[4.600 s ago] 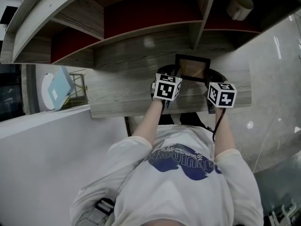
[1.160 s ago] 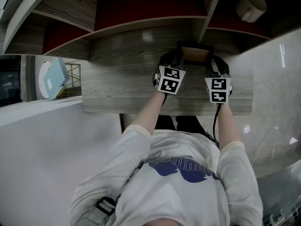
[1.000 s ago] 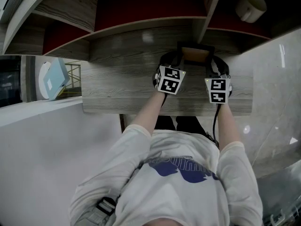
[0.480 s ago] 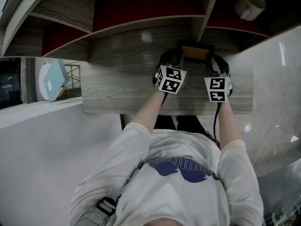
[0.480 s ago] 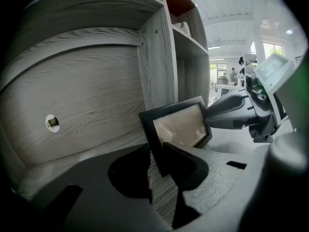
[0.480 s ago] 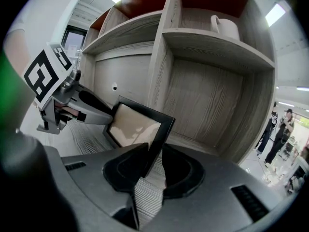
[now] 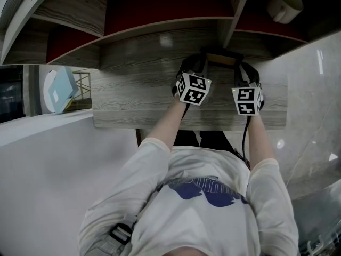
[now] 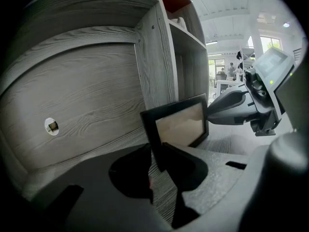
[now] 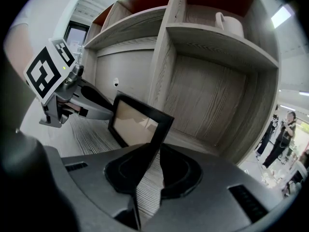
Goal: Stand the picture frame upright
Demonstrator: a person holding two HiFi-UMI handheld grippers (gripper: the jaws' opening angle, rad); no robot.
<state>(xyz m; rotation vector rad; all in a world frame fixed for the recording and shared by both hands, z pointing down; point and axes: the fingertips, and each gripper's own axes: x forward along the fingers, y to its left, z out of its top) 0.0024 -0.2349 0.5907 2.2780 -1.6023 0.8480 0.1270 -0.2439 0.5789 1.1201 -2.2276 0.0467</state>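
We hold the left tongs [image 8: 155, 151] clenched on the left edge of the picture frame [image 8: 181, 124], the black border caught between the two dark jaws, which have just been closing. The right tongs [image 9: 158, 151] are grasping the opposite edge in the same way, their jaws also just drawn in, with the frame's right border pinched at the tips.

Between the two grips the frame stands close to upright, its lower edge down on the grey wood-grain worktop [image 7: 133, 97] and its pale brown panel facing us. It sits towards the back of the worktop, just in front of the vertical divider of the shelf unit [image 7: 160, 23]. From the head view we see little more than its top edge, flanked by the two marker cubes.

Above, the shelf unit's compartments show grey wood sides and red backs. A white mug [image 7: 285, 5] stands in the upper right compartment, well apart from the frame. Our forearms reach in from below, out of a white T-shirt [image 7: 213, 217] with a blue print.
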